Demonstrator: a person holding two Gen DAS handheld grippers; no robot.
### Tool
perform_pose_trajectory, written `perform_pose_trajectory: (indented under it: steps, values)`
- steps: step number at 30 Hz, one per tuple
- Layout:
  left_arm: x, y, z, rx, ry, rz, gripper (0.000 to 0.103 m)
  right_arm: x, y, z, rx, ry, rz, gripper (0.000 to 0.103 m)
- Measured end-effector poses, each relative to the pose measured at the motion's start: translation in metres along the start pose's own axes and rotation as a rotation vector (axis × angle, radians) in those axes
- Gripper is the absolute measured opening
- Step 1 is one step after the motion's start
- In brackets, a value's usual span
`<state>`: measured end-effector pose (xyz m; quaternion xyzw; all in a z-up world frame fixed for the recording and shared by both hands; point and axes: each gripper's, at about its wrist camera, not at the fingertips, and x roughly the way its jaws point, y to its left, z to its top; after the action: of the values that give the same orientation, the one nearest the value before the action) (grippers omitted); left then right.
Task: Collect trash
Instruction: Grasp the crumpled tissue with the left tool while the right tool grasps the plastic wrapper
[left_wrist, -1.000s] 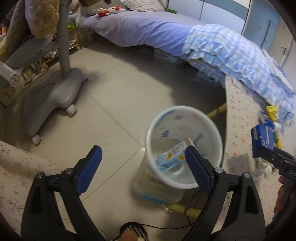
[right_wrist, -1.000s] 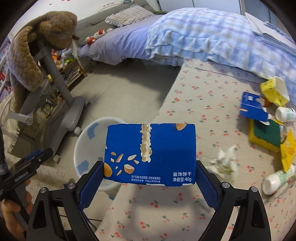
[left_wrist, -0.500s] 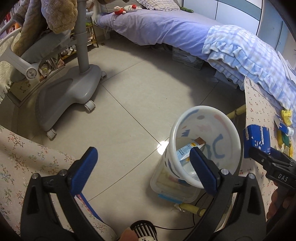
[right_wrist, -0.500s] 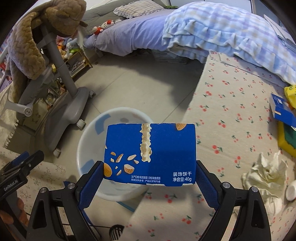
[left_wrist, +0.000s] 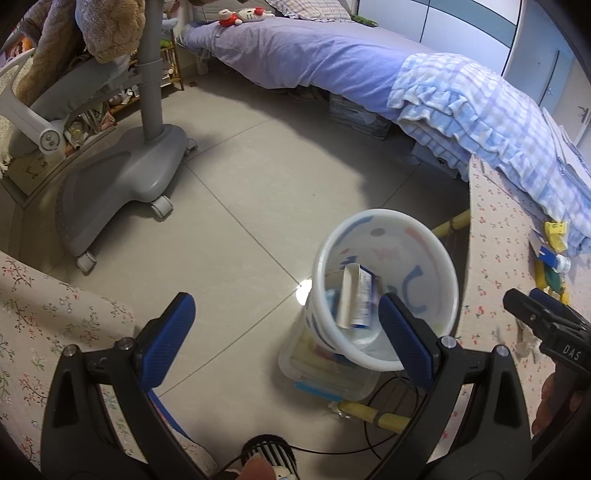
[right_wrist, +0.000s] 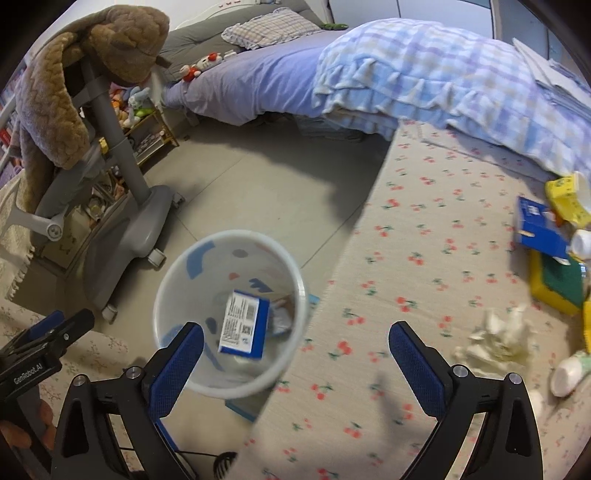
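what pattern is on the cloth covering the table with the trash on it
Beige tablecloth printed with small red cherries on green stems; the right wrist view shows it best.

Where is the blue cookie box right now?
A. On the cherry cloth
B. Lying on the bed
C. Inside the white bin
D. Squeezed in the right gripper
C: the blue box sits inside the white bin, and the right gripper is open with nothing between its fingers.
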<state>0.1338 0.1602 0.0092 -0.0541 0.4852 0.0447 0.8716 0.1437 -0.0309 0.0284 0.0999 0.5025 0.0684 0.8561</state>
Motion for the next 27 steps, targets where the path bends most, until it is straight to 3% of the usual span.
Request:
perform_pose_trajectory:
  steps: [9, 15, 27]
  values:
    - [-0.003, -0.037, -0.008, 0.063, 0.019, -0.065, 0.099, -0.049, -0.064, -0.011, 0.046, -0.037, -0.087, 0.101]
    - [-0.01, -0.065, -0.014, 0.081, 0.033, -0.147, 0.099, -0.074, -0.123, -0.025, 0.127, -0.043, -0.142, 0.101]
    - [-0.004, -0.141, -0.024, 0.166, 0.064, -0.23, 0.099, -0.101, -0.225, -0.058, 0.319, -0.029, -0.19, 0.101]
